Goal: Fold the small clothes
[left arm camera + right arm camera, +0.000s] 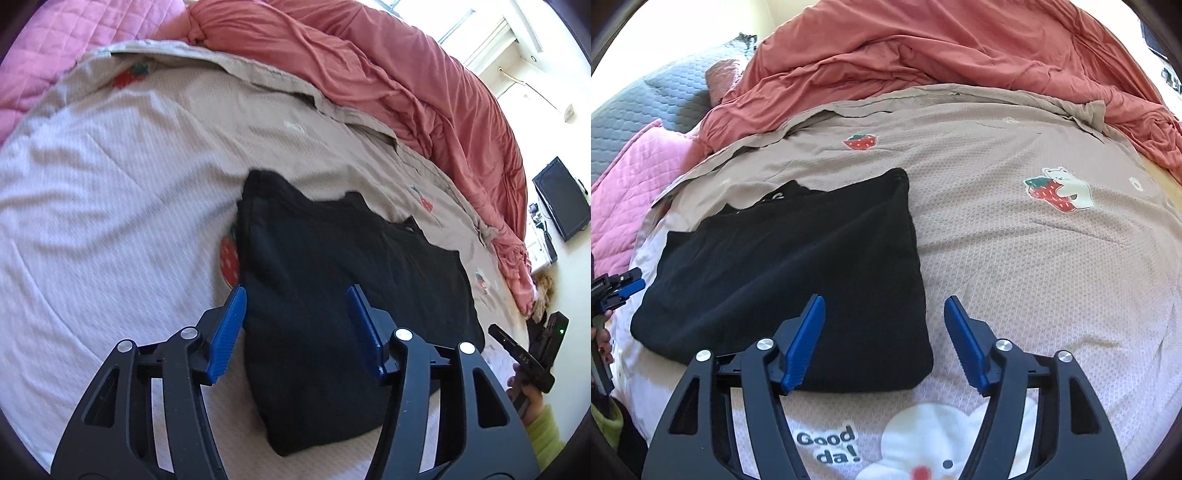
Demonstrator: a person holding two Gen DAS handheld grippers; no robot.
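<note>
Two grippers were in your hands, and both stood wide with nothing between their blue pads. Your left gripper [295,328] hung over the near left part of the black garment [343,295], one pad just past its left edge and the other above the cloth, which looked like a stance for pressing or taking that edge. Your right gripper [884,343] hovered at the garment's [790,284] near right corner, its left pad over the dark cloth and its right pad over the bare bedspread [1034,258].

The garment lay already doubled into a rough rectangle on the beige strawberry-print bedspread, a short way in from the bed's near edge, probably so both grippers could reach it from either side. Its far edge was uneven, with a layer poking out, so I judged the fold was well along but not yet squared. The coral duvet [923,48] was bunched at the far side, apparently pushed back to leave a flat working area.
</note>
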